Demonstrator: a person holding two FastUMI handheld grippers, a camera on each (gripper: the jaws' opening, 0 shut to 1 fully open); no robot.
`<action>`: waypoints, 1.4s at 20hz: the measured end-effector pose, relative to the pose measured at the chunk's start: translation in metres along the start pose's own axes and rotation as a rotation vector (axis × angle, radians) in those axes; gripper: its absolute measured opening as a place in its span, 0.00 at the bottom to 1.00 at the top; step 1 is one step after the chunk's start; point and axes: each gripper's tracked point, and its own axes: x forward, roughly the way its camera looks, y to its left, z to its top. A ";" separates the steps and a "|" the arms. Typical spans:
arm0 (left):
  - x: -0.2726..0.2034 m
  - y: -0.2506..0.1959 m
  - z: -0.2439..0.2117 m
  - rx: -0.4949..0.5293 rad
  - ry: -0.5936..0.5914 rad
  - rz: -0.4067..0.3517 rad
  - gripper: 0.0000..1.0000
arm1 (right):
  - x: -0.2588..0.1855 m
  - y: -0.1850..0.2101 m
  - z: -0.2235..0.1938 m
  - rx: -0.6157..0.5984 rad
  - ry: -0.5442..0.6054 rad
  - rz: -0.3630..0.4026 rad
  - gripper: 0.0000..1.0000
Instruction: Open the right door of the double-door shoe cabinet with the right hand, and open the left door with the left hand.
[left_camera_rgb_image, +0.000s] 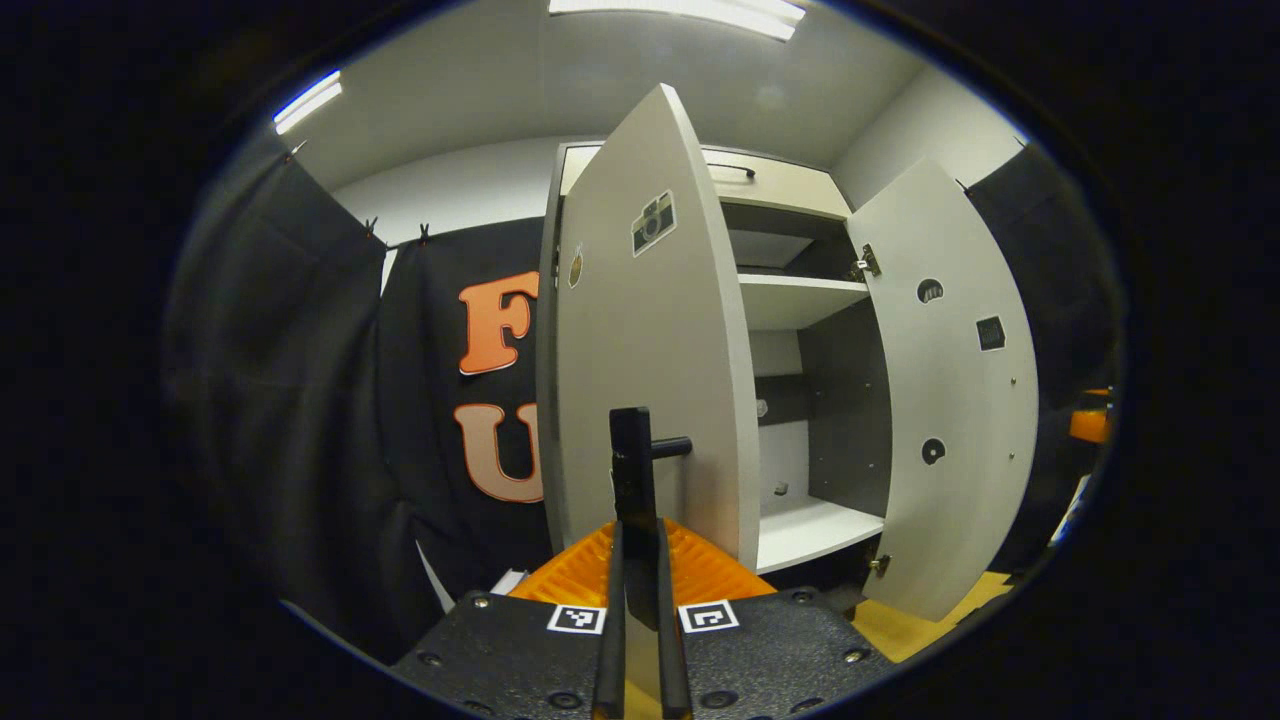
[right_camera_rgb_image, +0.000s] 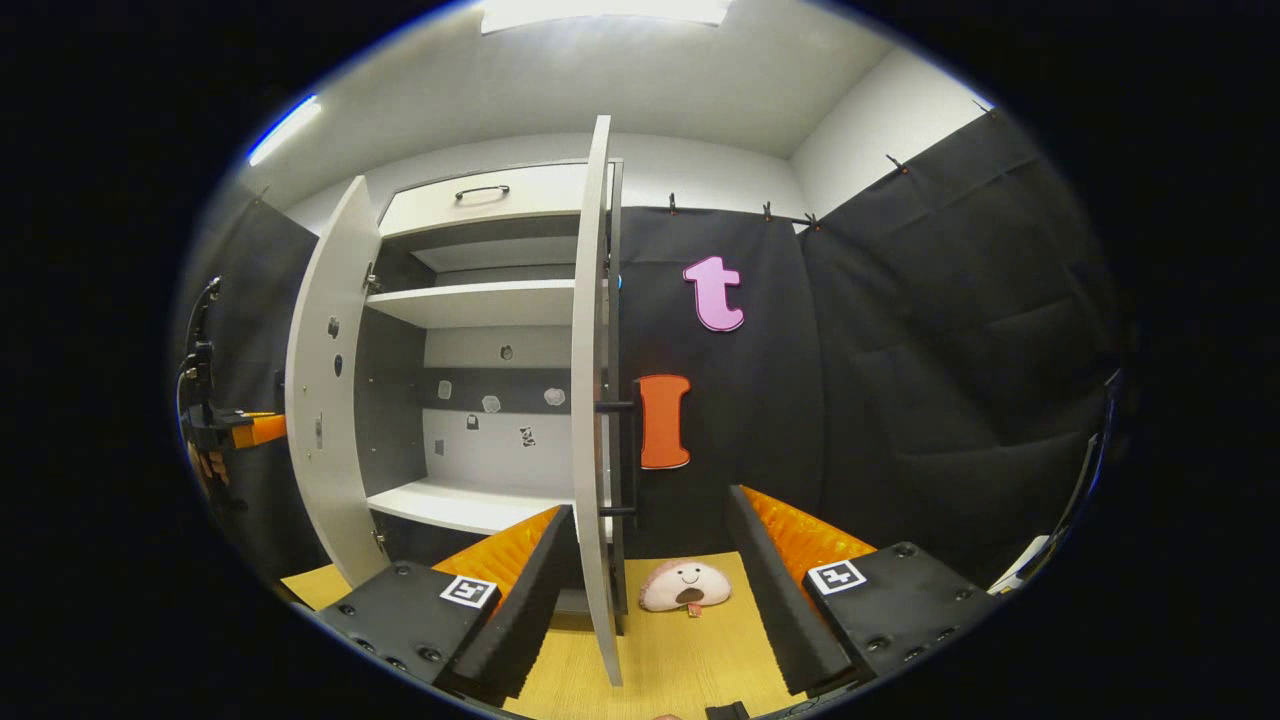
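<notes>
The left door (left_camera_rgb_image: 650, 340) of the white shoe cabinet stands partly open right in front of me. My left gripper (left_camera_rgb_image: 637, 535) is shut on its vertical black handle (left_camera_rgb_image: 632, 450). The right door (left_camera_rgb_image: 950, 400) is swung wide open at the right. In the right gripper view that right door (right_camera_rgb_image: 592, 400) shows edge-on, with its black handle (right_camera_rgb_image: 630, 460) on the outer side. My right gripper (right_camera_rgb_image: 648, 500) is open, its fingers either side of the door's lower edge without touching the handle. The left door (right_camera_rgb_image: 325, 400) shows open at the left, with the cabinet's shelves (right_camera_rgb_image: 480, 300) between the doors.
A drawer (right_camera_rgb_image: 480, 200) with a black handle tops the cabinet. A pink plush toy (right_camera_rgb_image: 685, 585) lies on the yellow wood floor (right_camera_rgb_image: 690, 650) beside the right door. The other gripper (right_camera_rgb_image: 235, 430) shows beyond the left door. Black cloth walls close in on both sides.
</notes>
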 end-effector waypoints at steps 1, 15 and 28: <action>-0.001 0.003 0.000 -0.014 -0.006 -0.003 0.11 | 0.002 0.001 -0.001 0.002 0.006 -0.003 0.98; -0.009 0.072 -0.006 -0.049 -0.022 -0.052 0.02 | 0.000 0.056 0.025 0.058 -0.023 -0.015 0.97; -0.035 0.080 -0.009 0.004 -0.055 -0.178 0.01 | -0.034 0.098 0.032 0.020 -0.020 0.046 0.97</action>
